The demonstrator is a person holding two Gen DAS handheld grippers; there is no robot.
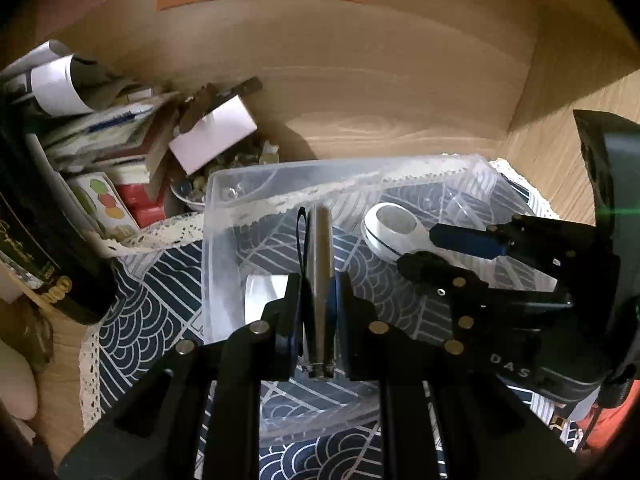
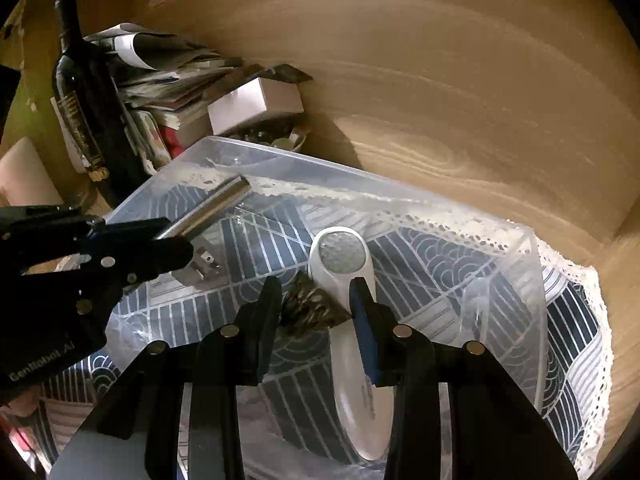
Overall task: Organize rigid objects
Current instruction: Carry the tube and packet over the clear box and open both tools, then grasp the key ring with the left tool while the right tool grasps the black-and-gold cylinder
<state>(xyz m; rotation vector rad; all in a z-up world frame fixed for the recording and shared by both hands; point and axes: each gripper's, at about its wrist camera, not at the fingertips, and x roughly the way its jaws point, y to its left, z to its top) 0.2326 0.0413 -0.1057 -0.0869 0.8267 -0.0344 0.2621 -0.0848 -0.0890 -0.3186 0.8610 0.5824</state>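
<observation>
Two grippers work over one clear bin (image 1: 224,184). Left gripper (image 1: 318,312): fingers clenched on a metal tube (image 1: 320,248), held above the bin floor. Tube's long axis runs straight away from the camera along the fingers, far end pointing toward the back wall; a dark loop (image 1: 301,236) hangs beside it. Judged stiff, smooth and likely slippery; a grip near mid-length, across the axis, suits it best.

Right gripper (image 2: 316,304): fingers spread apart, holding nothing, poised over a small dark object (image 2: 312,312) whose kind cannot be told. White handled device (image 2: 352,300) lies inside the bin, round head toward the far wall, handle toward the camera; hard plastic, probably light, best taken at the handle.

Beyond: patterned cloth (image 1: 136,320) under the bin, dark bottle (image 2: 86,104), stacked papers (image 2: 160,68), white box (image 2: 256,102).
</observation>
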